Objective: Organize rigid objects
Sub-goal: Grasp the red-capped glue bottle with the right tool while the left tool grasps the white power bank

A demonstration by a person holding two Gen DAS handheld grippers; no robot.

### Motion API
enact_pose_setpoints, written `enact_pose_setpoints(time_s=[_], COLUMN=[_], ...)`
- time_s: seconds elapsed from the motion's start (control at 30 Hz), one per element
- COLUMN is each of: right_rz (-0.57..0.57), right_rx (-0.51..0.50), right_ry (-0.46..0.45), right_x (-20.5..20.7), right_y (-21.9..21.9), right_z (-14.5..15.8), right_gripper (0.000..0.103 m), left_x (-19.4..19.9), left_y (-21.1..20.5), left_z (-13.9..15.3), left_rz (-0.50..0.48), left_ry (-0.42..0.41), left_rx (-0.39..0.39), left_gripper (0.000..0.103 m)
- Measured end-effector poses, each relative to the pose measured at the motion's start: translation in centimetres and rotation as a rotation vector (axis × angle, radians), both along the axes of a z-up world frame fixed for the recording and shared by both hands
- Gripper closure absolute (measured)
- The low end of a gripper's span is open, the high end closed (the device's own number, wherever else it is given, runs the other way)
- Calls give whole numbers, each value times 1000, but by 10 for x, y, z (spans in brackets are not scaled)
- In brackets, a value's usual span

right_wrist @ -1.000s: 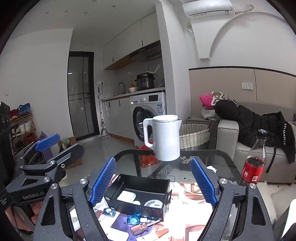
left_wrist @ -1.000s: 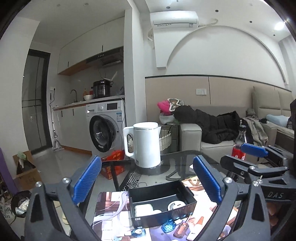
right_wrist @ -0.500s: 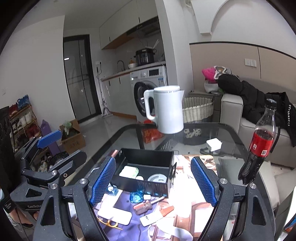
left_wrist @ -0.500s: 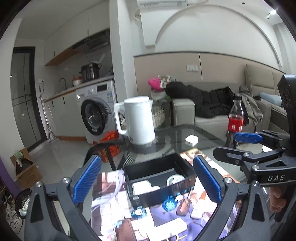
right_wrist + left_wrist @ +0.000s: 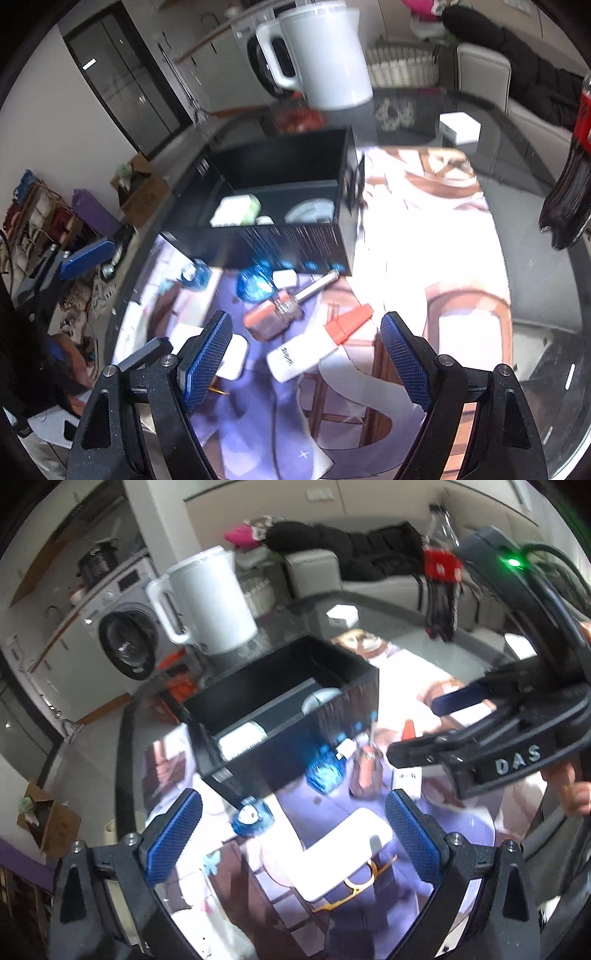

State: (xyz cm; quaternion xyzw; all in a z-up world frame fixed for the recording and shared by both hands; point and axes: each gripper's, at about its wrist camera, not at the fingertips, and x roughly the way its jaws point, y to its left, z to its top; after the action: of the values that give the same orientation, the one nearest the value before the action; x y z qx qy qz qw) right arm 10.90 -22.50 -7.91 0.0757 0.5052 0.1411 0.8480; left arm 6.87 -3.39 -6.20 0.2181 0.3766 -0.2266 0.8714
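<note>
Two views, both blurred. From the left wrist, the left hand-held gripper has its blue pads spread wide with nothing between them, above a white case lying on the patterned mat that covers the glass bench. Beyond the case stands a black box, open on top, holding a pale packet and a round white thing. A blue gem and a small blue-rimmed dial lie just in front of the box. A white kettle stands behind it. The right hand-held gripper reaches in from the right, fingers of the person's hand wrapped on its handle.

From the right wrist, the right hand-held gripper likewise has its pads well apart and empty. Between them on the mat lies a white tube with a red cap. Just past it lie a red-capped bottle and a slim pen-like stick. The black box sits beyond them, the kettle further back. The left hand-held gripper shows at the left edge.
</note>
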Motion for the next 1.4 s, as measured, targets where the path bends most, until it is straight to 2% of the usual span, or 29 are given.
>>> enact_pose_setpoints(time_s=[0.1,0.2,0.4,0.47,0.6,0.63,0.73,0.8,0.87,0.93,1.03,1.13,1.23,1.3,1.33,1.4], right_rz=[-6,6,28,33,41,43,47,55,66,75,98,126,160,184,196,208], right_rx=[-21,-47,-66,-82,-83,-83,-91,-90,-86,-78,-79,-80,-78,-77,-83,-99], right_ry=[71,90,83,85,93,93,89,87,90,93,94,93,96,97,96,90], right_x=[7,8,5,6,5,4,3,2,2,2,1,-2,-6,-9,-10,-12], right_y=[-1,2,8,11,10,10,11,12,13,13,17,21,26,30,33,36], right_z=[-22,-32,-31,-31,-30,-30,-29,-29,-29,-30,-30,-30,-30,-30,-30,-29], right_gripper=[25,26,26,30,31,32,40,50,58,64,72,72,73,74,74,74], left_x=[5,9,10,7,2,2,3,6,6,6,10,17,18,18,20,23], left_y=[-2,-1,-4,-6,-9,-8,-9,-8,-9,-8,1,16,25,24,19,16], left_z=[-14,-26,-39,-41,-45,-45,-46,-45,-42,-40,-34,-31,-32,-33,-36,-39], left_rz=[-41,-70,-104,-125,-152,-151,-155,-167,-155,-145,-101,-28,49,53,48,53], left_ry=[59,117,169,180,202,207,234,274,276,267,295,319,328,314,298,278], left_rx=[30,42,74,84,97,93,83,55,52,62,17,-21,-24,-2,17,34], left_gripper=[3,3,3,4,4,6,23,38,53,60,68,75,76,76,71,54])
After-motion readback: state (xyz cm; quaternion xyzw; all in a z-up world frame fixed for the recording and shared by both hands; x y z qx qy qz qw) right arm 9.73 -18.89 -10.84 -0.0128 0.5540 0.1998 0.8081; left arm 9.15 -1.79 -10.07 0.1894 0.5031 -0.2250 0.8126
